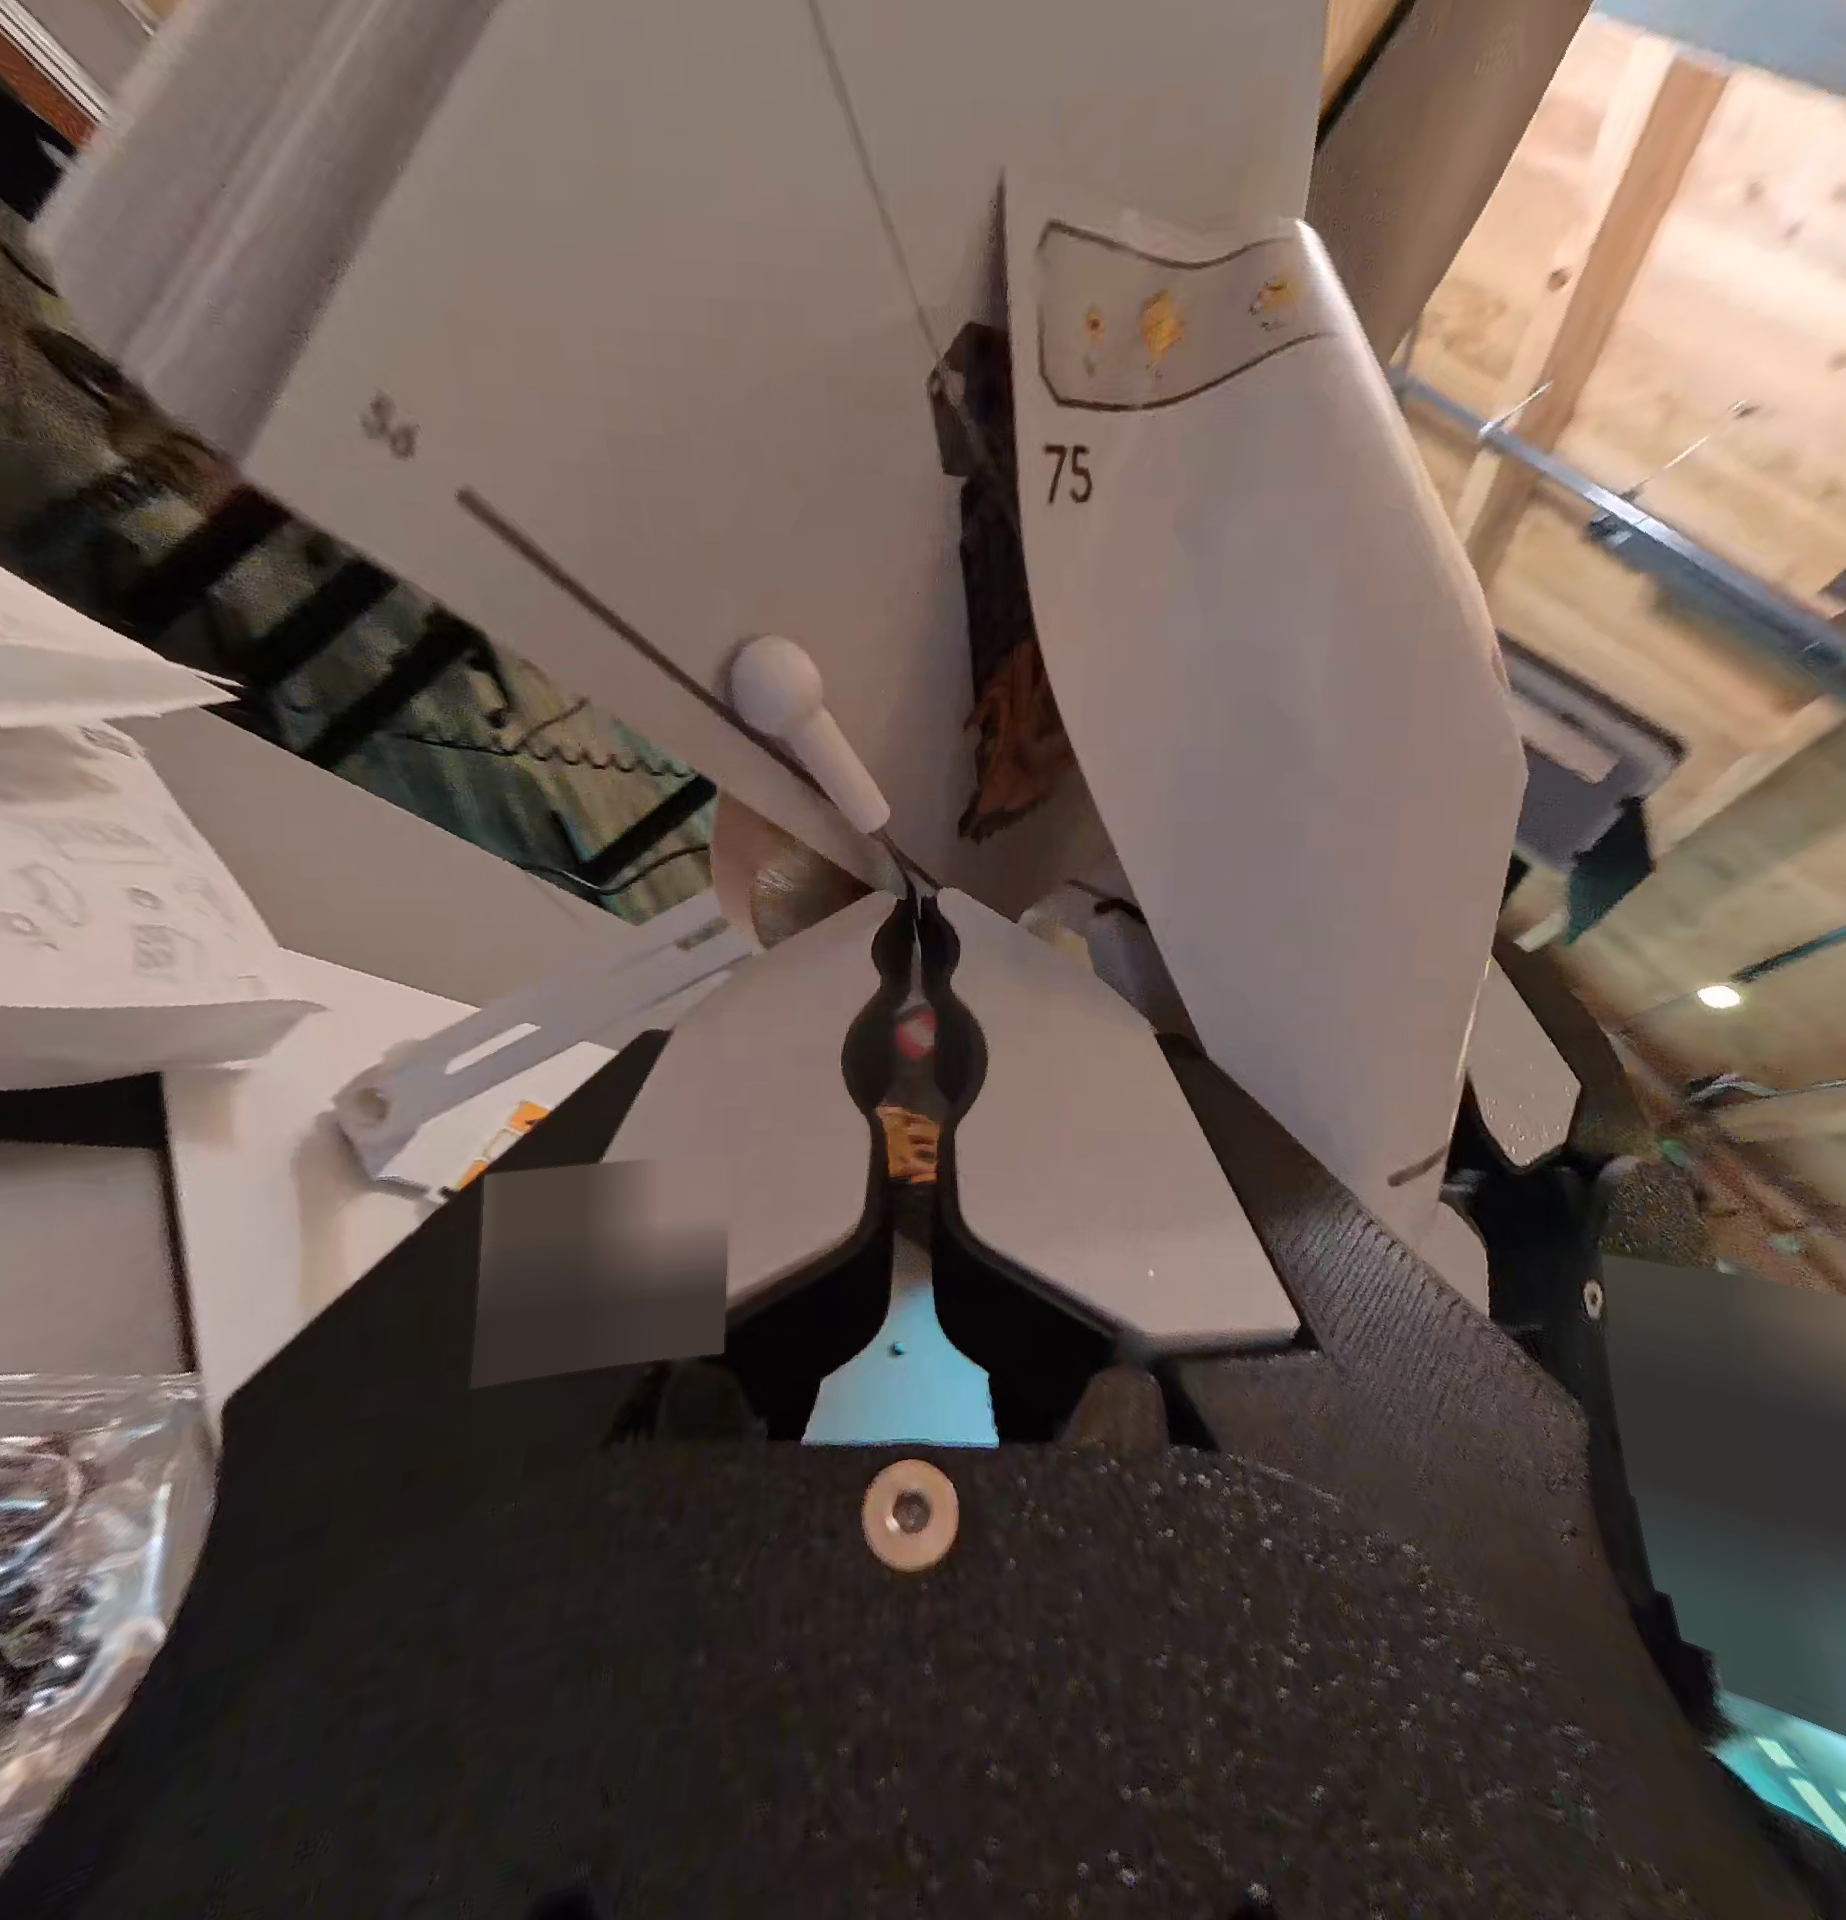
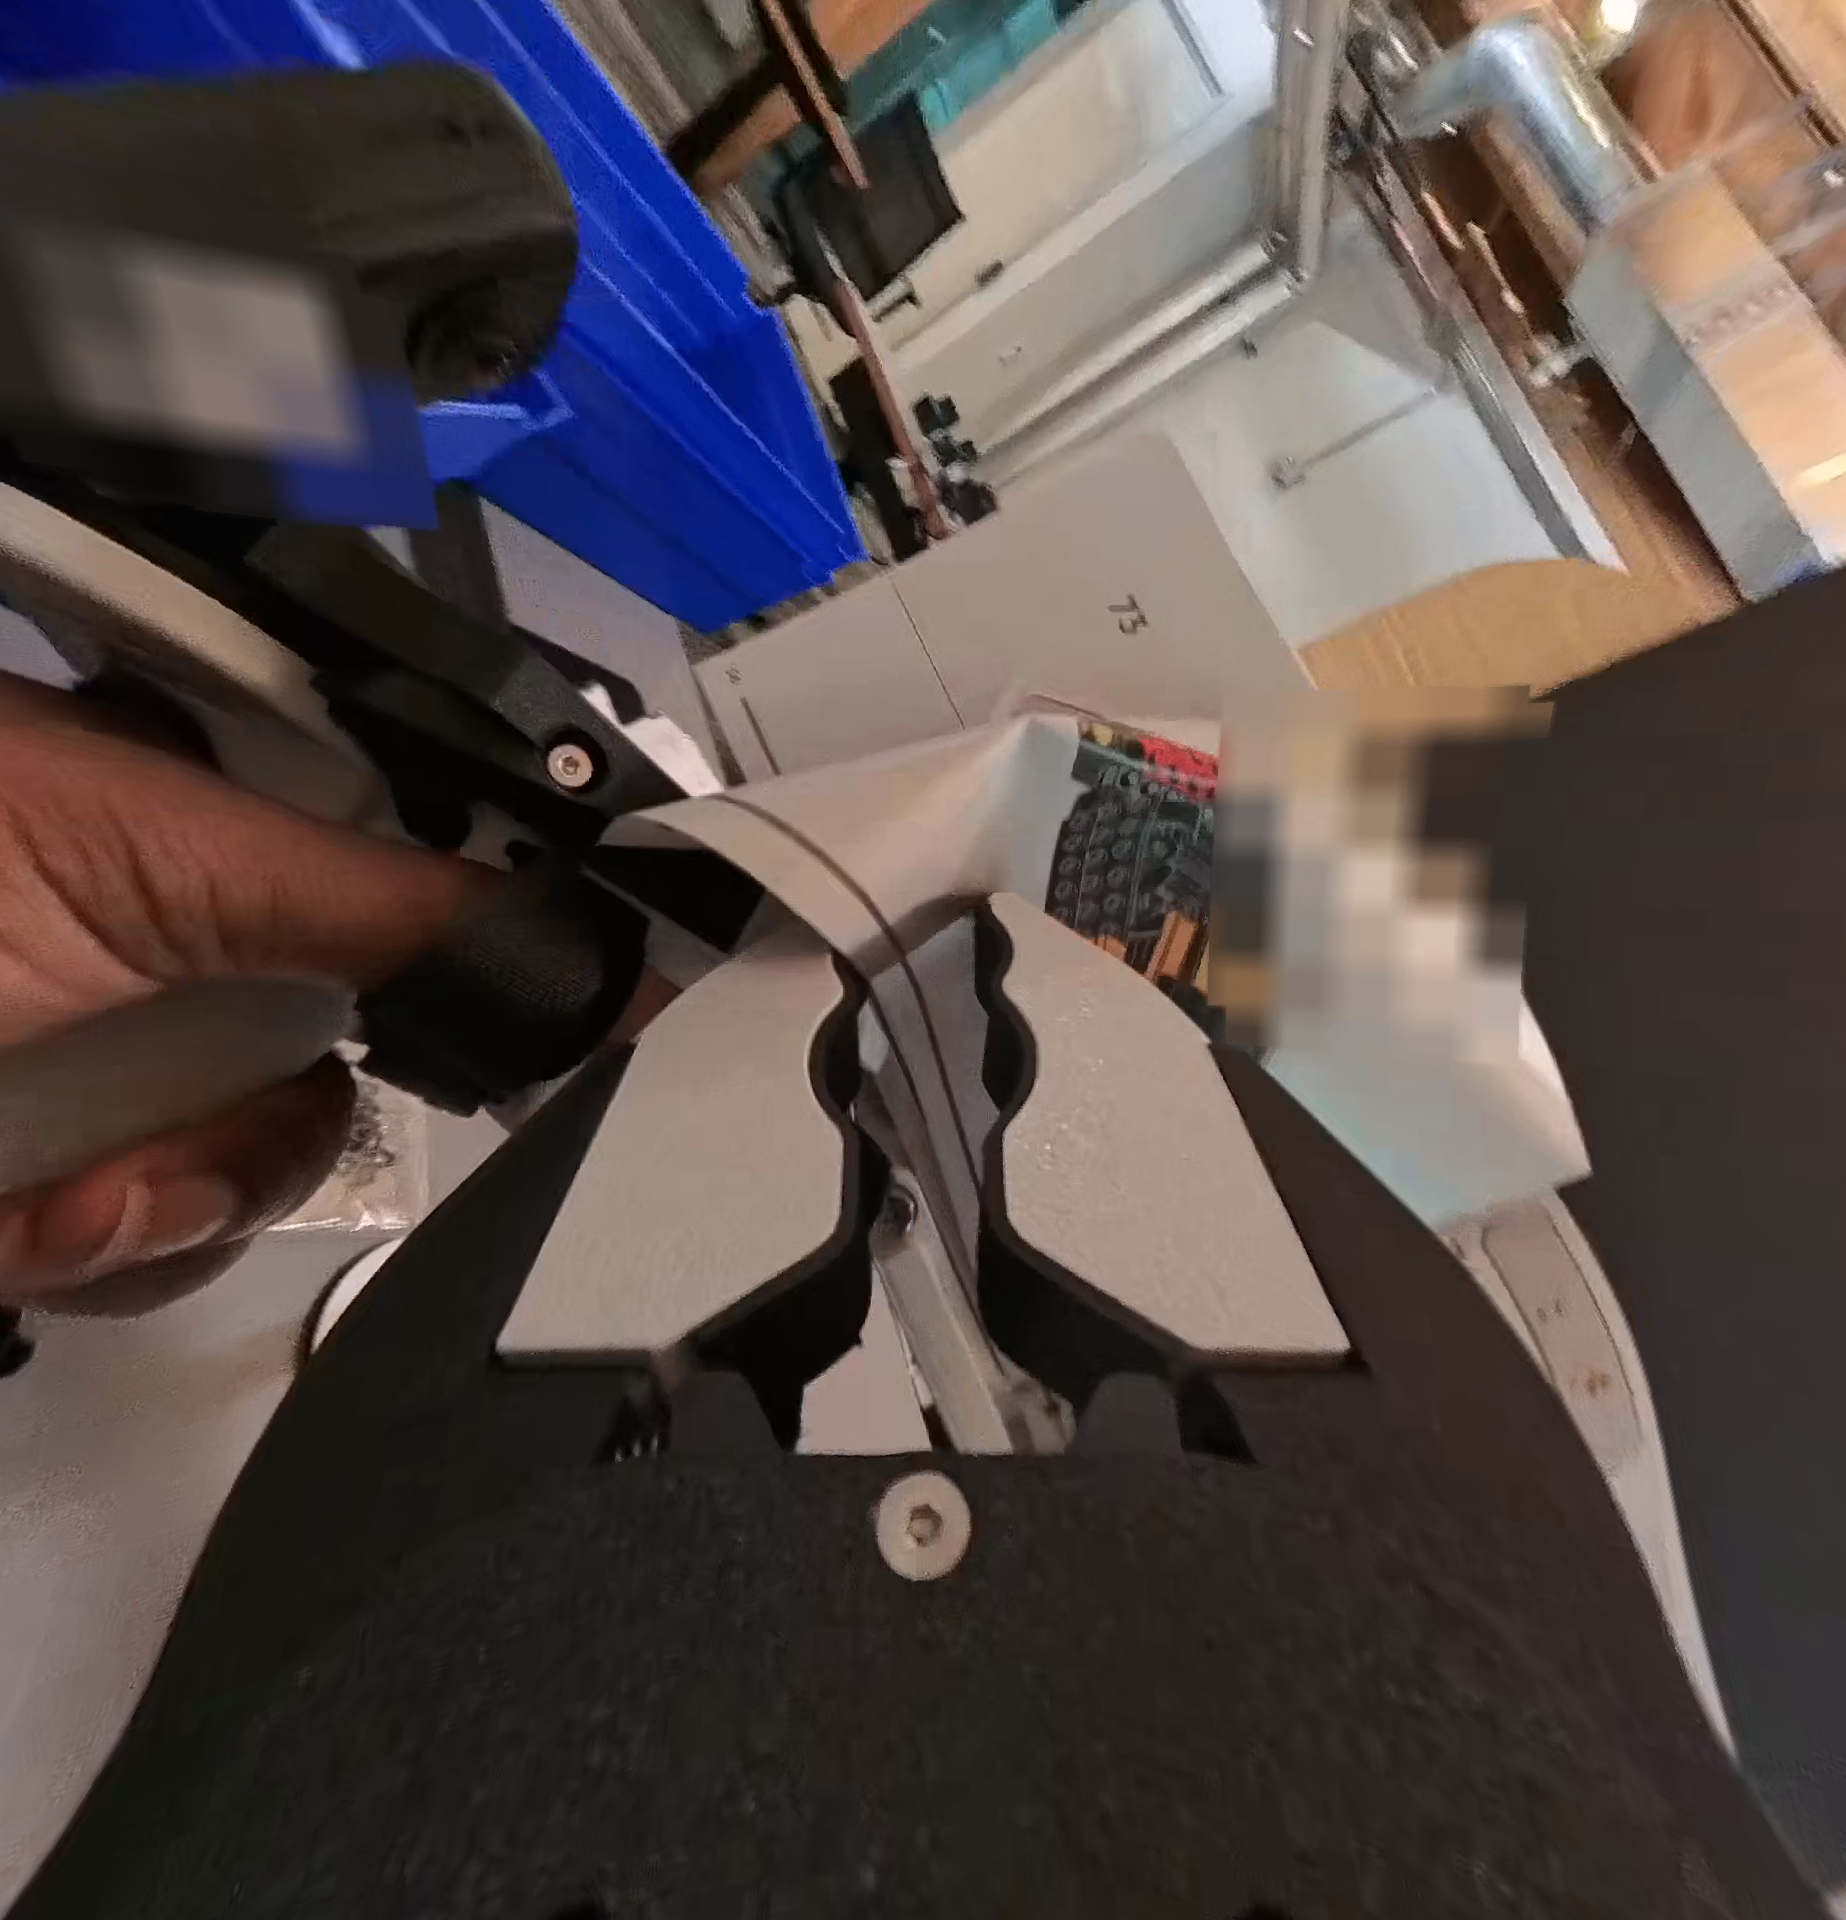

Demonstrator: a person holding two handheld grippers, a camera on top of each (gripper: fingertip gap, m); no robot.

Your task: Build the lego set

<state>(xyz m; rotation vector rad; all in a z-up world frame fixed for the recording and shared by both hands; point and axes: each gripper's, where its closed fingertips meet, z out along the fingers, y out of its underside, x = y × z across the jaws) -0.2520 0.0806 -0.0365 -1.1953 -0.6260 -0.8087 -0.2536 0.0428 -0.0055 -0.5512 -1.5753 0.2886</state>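
Note:
My left gripper [image 1: 914, 904] is shut on the grey pages of the instruction booklet [image 1: 638, 364], which fan upward from its fingertips. One page [image 1: 1210, 623] curls away to the right. In the right wrist view the booklet [image 2: 1002, 644] lies open and one page [image 2: 794, 862] bends toward me. That page's edge runs into the gap between the fingers of my right gripper [image 2: 914, 945], which is open. The left gripper [image 2: 462, 665] shows there too, held by a hand [image 2: 171, 883]. A printed picture of the model [image 2: 1127, 852] shows on the page beneath.
A clear bag of small dark parts [image 1: 36, 1538] lies at the lower left, with white printed sheets [image 1: 88, 883] above it. A flat white slotted bar [image 1: 524, 1039] lies on the table. Blue bins [image 2: 670, 343] stand behind the booklet. Shelving and wooden framing are farther back. My hands' fingertips stand some 5 centimetres from each other.

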